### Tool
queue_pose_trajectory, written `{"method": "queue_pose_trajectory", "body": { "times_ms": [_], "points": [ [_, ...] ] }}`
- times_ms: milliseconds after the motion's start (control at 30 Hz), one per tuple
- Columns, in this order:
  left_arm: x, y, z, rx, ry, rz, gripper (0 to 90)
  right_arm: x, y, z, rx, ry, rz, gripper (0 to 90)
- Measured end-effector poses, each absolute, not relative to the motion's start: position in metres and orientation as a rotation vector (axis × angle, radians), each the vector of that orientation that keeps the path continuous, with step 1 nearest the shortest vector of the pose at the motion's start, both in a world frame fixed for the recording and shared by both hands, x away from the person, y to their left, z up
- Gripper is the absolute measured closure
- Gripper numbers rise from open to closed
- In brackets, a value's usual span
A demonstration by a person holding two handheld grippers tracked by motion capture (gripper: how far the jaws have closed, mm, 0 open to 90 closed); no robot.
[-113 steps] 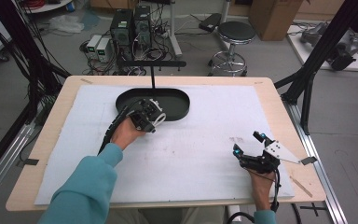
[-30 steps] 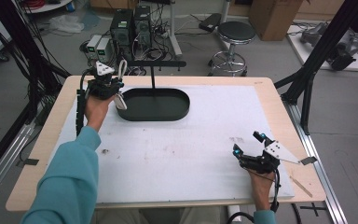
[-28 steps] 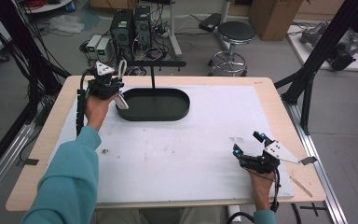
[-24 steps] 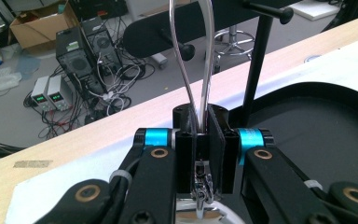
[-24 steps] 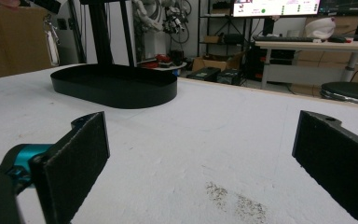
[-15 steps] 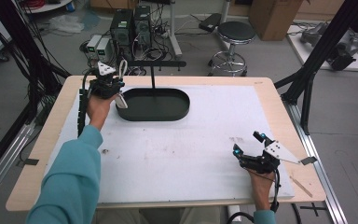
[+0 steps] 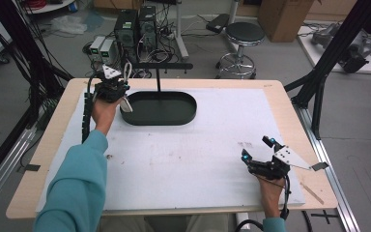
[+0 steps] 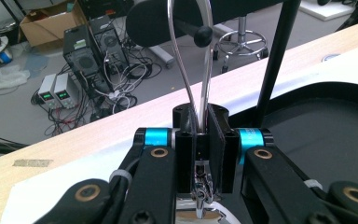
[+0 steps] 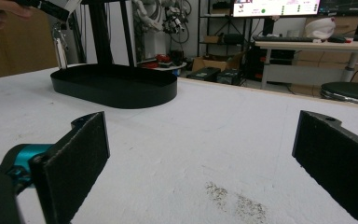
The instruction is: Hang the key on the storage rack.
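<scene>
Left gripper (image 7: pixel 118 89): it is at the far left corner of the table, just beside the left end of the tray; its jaws are pressed together on a metal utensil.
Metal utensil (image 8: pixel 196 60): a shiny loop of wire; it stands up from between the jaws in the left gripper view, and its lower end hangs below the pads. In the high view it shows as a thin pale loop (image 7: pixel 127 69) above the gripper.
Black oval tray (image 7: pixel 183 116): it lies on the white mat (image 7: pixel 188 159), at the far side.
Black post (image 7: pixel 158 79): upright, behind the tray.
Right gripper (image 7: pixel 257 151): low near the right front of the mat, well apart from the tray; its jaws stand wide apart with nothing between.
</scene>
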State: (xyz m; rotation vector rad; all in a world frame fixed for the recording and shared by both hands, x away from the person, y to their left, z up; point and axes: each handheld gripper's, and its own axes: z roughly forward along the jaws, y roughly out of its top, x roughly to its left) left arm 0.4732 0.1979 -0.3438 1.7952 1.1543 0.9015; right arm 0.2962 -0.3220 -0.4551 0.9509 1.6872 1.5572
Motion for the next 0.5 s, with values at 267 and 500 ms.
{"method": "queue_pose_trajectory", "body": {
  "times_ms": [267,500],
  "points": [
    [0.4753,0.1983,-0.3473,1.811,1.166,0.906,81.8,0.2962,-0.3220,-0.4551,0.952,1.687,1.558,3.1],
    [0.4773,0.1987,-0.3512,1.831,1.190,0.905,81.8,0.2959,-0.3218,-0.4550,0.955,1.687,1.557,3.1]
  ]
}}
